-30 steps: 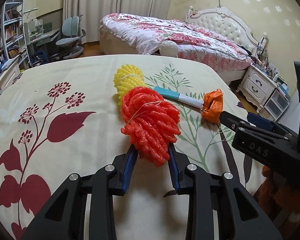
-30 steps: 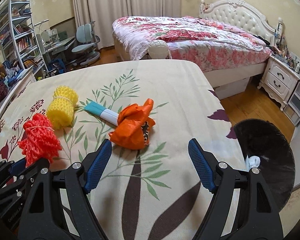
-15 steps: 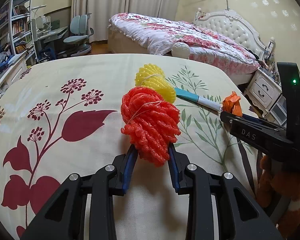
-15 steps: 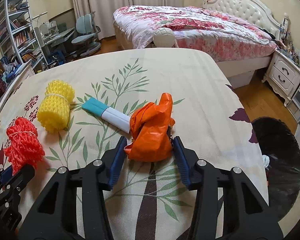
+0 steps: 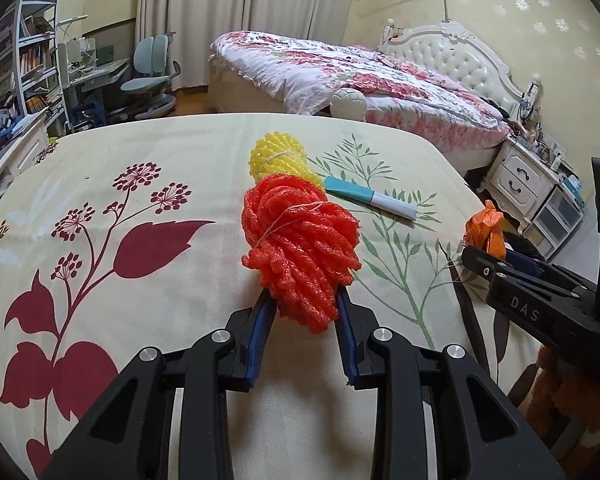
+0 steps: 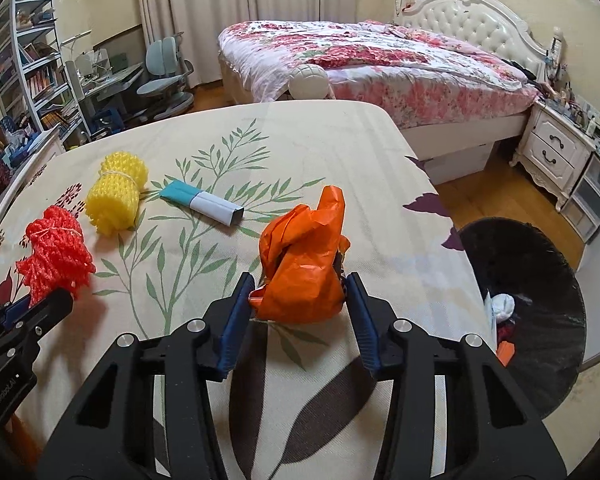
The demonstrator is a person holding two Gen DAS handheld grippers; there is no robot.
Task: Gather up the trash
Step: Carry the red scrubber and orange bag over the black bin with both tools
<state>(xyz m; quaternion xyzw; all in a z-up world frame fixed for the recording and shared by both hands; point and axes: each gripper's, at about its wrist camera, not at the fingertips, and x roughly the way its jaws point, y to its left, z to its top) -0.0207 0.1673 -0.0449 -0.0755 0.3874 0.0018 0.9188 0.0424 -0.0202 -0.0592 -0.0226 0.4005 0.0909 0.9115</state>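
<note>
My left gripper [image 5: 302, 312] is shut on a red foam net bundle [image 5: 300, 244] and holds it over the table; the bundle also shows in the right wrist view [image 6: 54, 254]. My right gripper [image 6: 300, 296] is shut on a crumpled orange plastic bag [image 6: 304, 268], lifted a little above the cloth; the bag shows at the right of the left wrist view [image 5: 485, 230]. A yellow foam net bundle [image 6: 116, 194] and a teal-and-white tube box [image 6: 202, 203] lie on the table. A black trash bin [image 6: 528, 312] stands on the floor to the right of the table.
The table [image 6: 300, 152] has a cream floral cloth. Its right edge runs close to the bin, which holds some white and orange scraps. A bed [image 6: 380, 64], nightstand [image 6: 556, 152], desk chair [image 6: 168, 76] and bookshelves [image 6: 32, 76] stand beyond.
My right gripper closed on the orange bag and lifted it, moving right toward the bin. My left gripper kept its hold on the red bundle and shifted slightly.
</note>
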